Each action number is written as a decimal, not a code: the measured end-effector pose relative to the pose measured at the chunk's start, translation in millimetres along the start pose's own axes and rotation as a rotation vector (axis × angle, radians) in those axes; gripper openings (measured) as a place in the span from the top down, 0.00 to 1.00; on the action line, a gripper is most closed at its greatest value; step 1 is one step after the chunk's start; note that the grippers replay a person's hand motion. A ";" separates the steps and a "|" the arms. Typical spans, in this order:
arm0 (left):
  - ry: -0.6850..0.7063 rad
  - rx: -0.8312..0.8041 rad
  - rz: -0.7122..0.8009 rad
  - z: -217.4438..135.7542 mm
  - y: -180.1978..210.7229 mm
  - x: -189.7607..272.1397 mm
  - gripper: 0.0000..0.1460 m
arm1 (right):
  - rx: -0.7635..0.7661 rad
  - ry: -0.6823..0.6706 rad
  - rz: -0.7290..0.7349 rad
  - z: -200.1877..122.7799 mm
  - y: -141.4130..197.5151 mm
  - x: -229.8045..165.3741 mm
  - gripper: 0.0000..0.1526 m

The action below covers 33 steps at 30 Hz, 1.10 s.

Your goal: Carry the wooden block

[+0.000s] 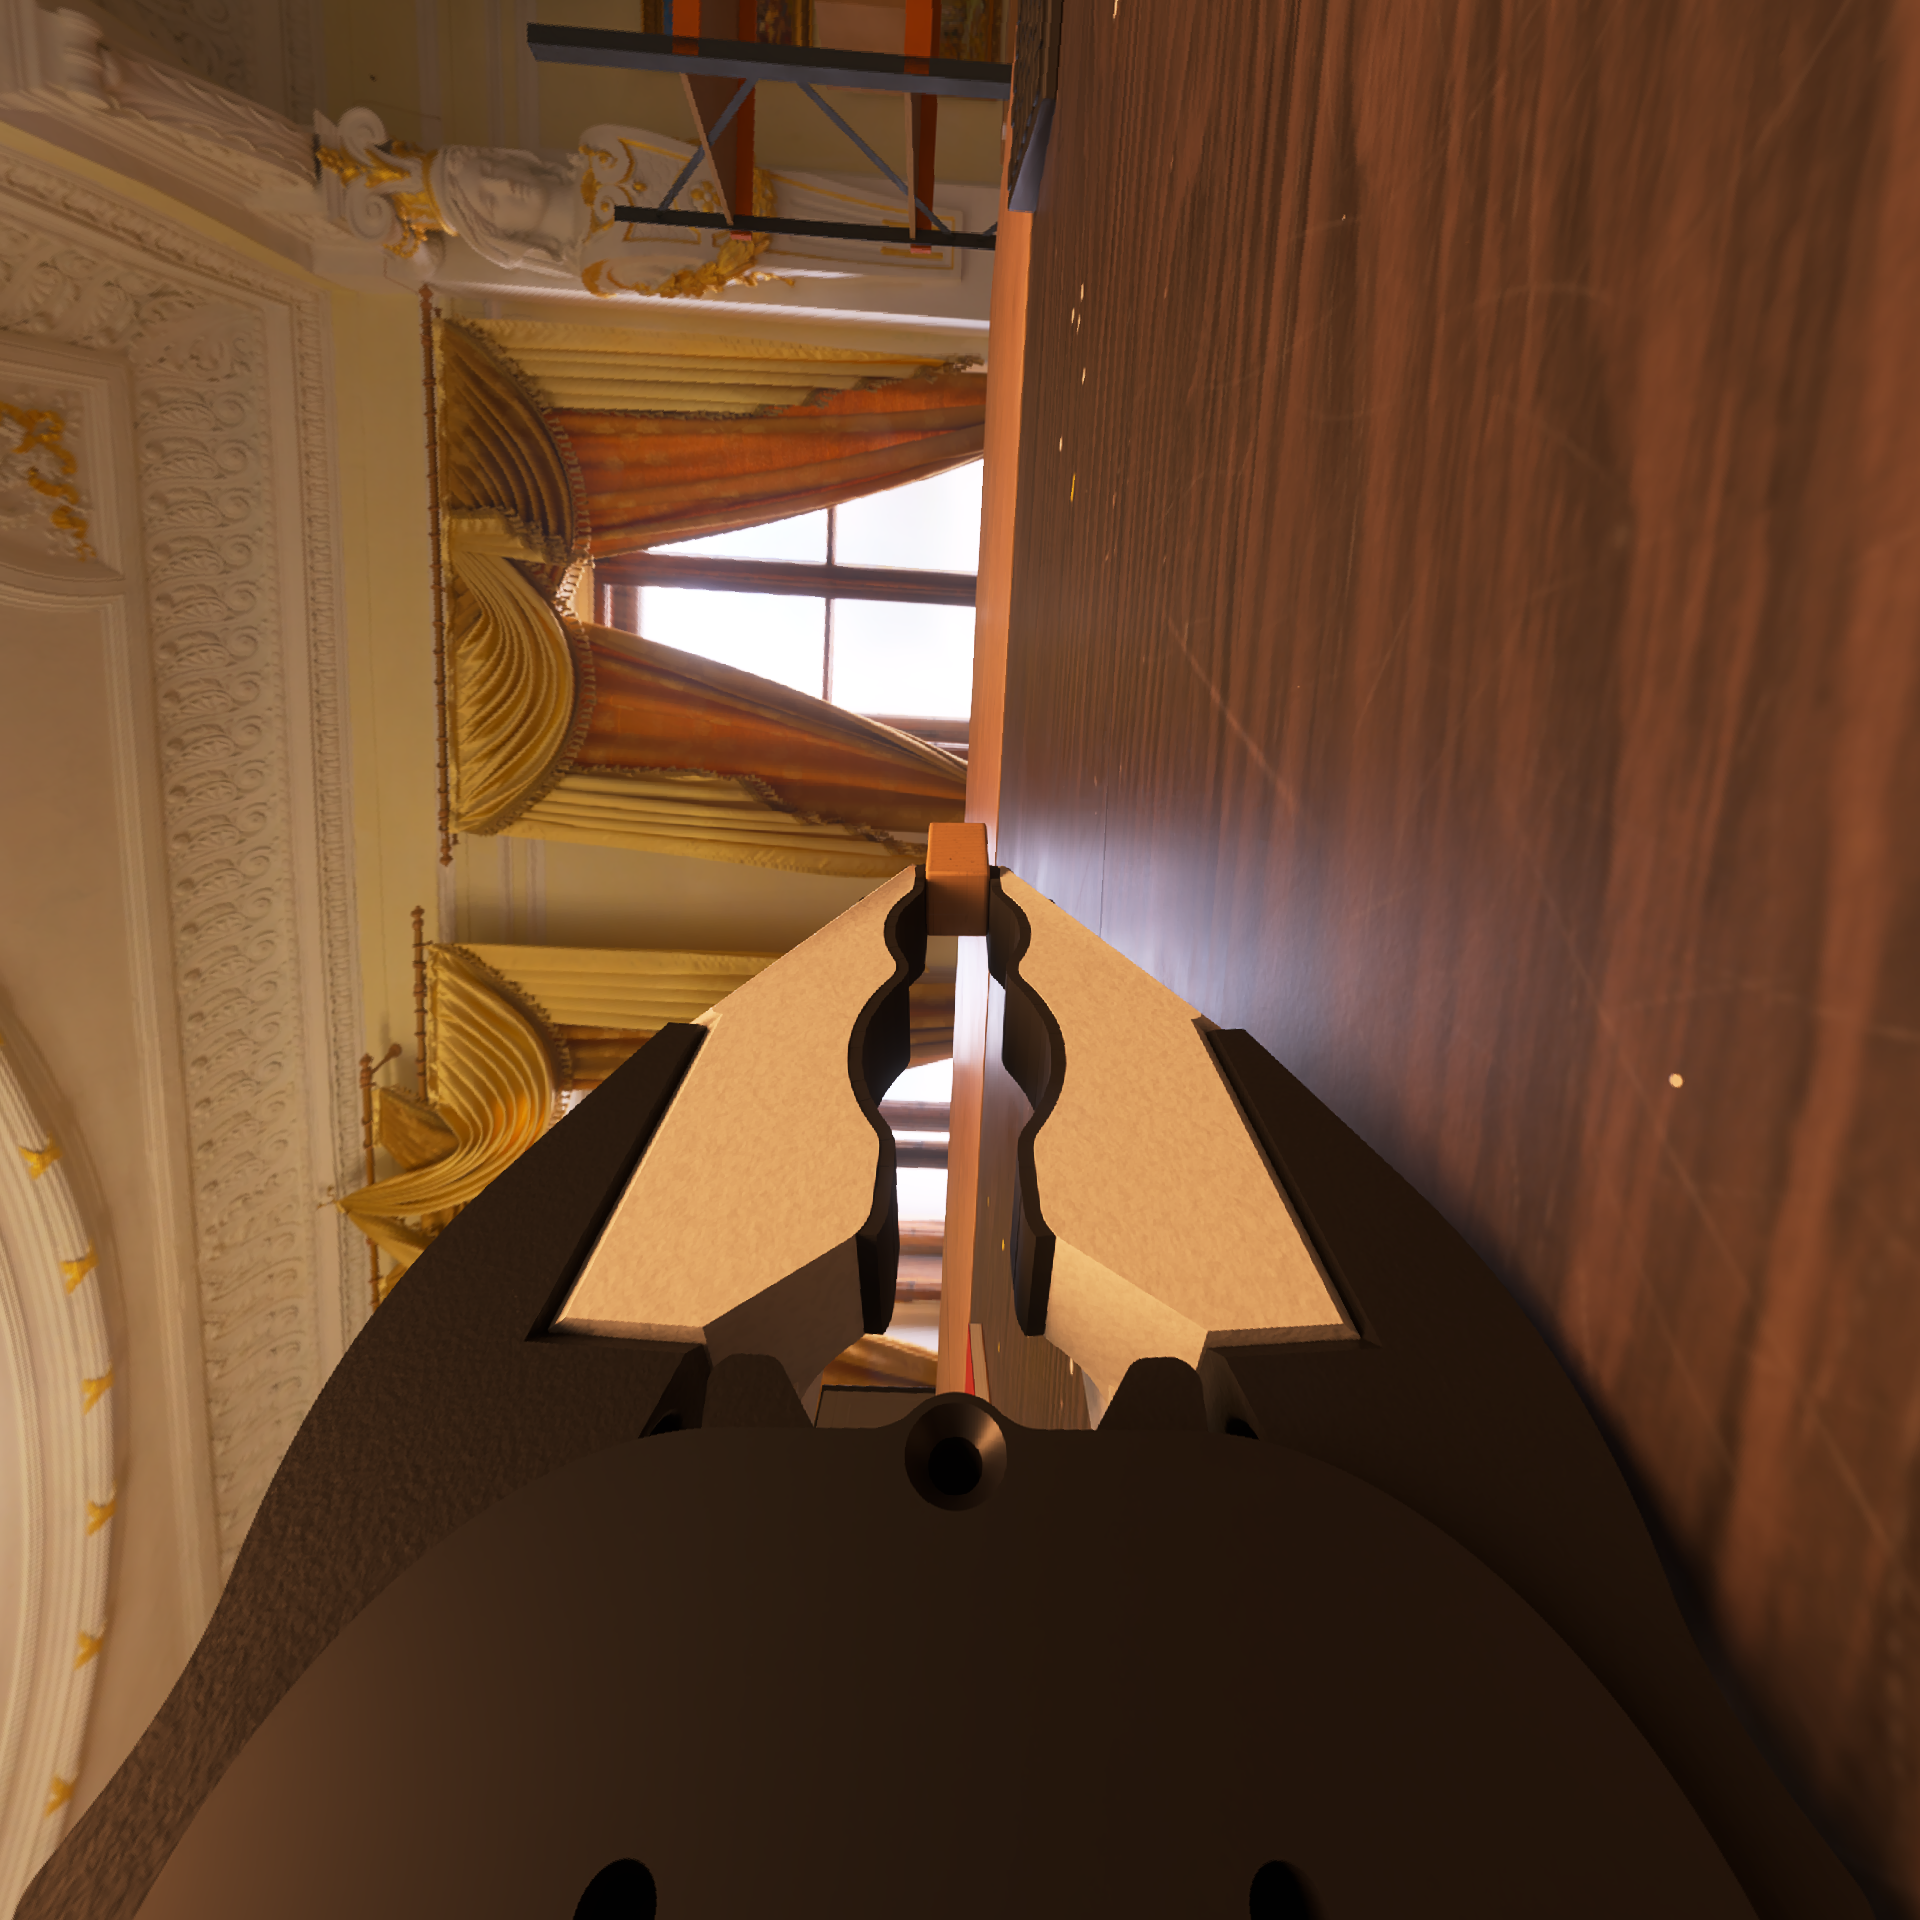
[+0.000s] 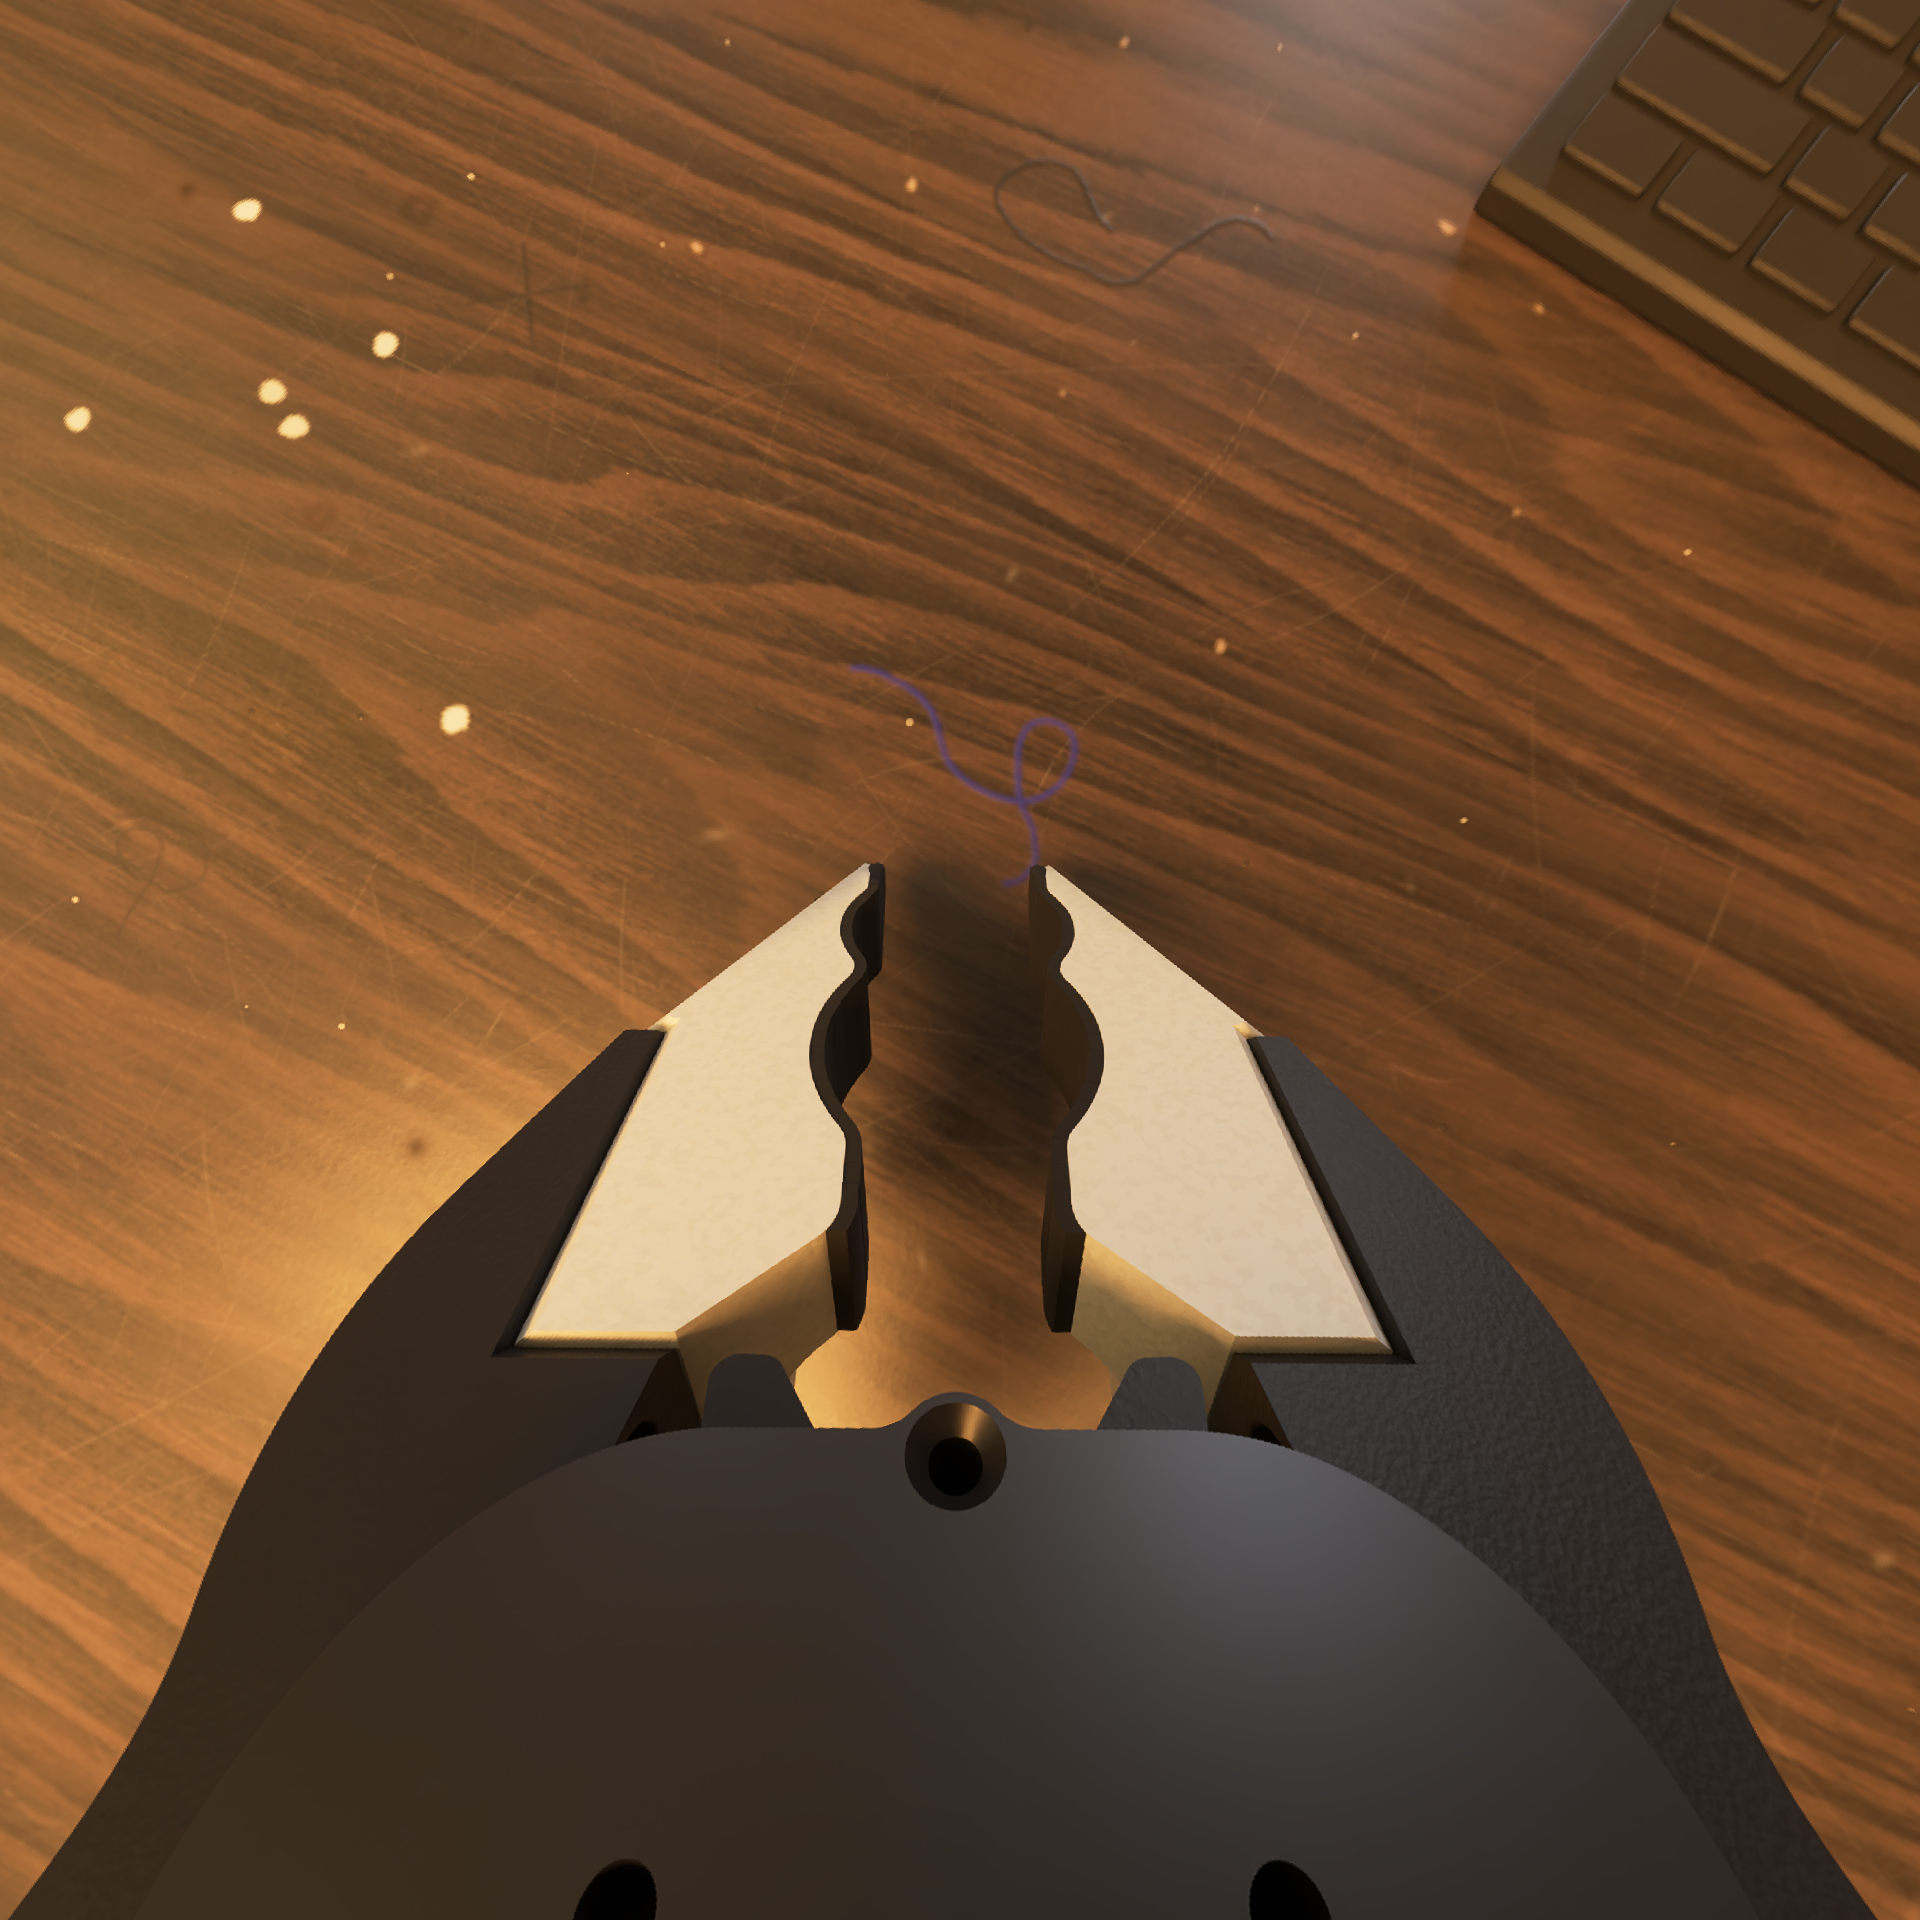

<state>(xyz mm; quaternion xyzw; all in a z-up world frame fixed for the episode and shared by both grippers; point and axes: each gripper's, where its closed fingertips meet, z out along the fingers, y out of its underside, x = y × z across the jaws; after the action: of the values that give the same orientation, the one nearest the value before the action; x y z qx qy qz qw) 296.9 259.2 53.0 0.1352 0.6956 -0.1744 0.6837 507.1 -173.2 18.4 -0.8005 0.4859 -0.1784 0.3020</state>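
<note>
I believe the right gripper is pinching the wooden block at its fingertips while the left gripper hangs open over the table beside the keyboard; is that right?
The sides are swapped. The left wrist view shows the left gripper pinching the wooden block; the right wrist view shows the right gripper open over the table beside the keyboard.

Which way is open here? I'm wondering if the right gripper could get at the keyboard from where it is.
Probably yes. The right gripper hangs open over the bare wooden table, and the keyboard lies ahead to its right with only loose threads on the tabletop between. Its fingers hold nothing.
</note>
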 end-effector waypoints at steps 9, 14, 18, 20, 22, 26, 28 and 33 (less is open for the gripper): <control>0.002 0.002 -0.002 -0.1 -0.1 0.3 0.93 | 0.033 0.063 0.011 -8.0 -6.7 9.8 0.96; 0.004 0.002 -0.005 -0.1 0.0 0.5 0.93 | 0.035 0.084 0.061 -20.1 -2.4 24.9 0.98; 0.003 0.002 -0.003 -0.2 0.0 0.4 0.93 | -0.025 0.045 0.041 -15.6 8.6 20.9 0.94; 0.003 0.002 -0.003 -0.2 -0.1 0.3 0.93 | -0.076 0.037 -0.001 -13.5 14.2 17.4 0.87; 0.002 0.003 -0.004 0.0 -0.2 0.2 0.93 | -0.057 0.045 -0.067 -15.0 7.3 10.4 0.82; -0.001 -0.003 -0.003 1.2 0.1 -0.2 0.93 | 0.060 -0.068 -0.206 -10.8 -29.8 -22.5 0.82; -0.001 -0.005 -0.004 1.6 0.3 -0.2 0.93 | 0.025 -0.123 -0.294 2.3 -43.5 -36.0 0.82; -0.002 -0.010 -0.005 1.7 1.5 -0.4 0.93 | -0.053 -0.227 -0.395 35.3 -68.7 -52.9 0.82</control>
<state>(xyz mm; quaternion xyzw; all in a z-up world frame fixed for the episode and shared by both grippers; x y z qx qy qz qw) 299.1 259.9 53.3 0.1298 0.6963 -0.1730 0.6844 549.1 -91.6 37.3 -0.9027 0.2870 -0.1302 0.2928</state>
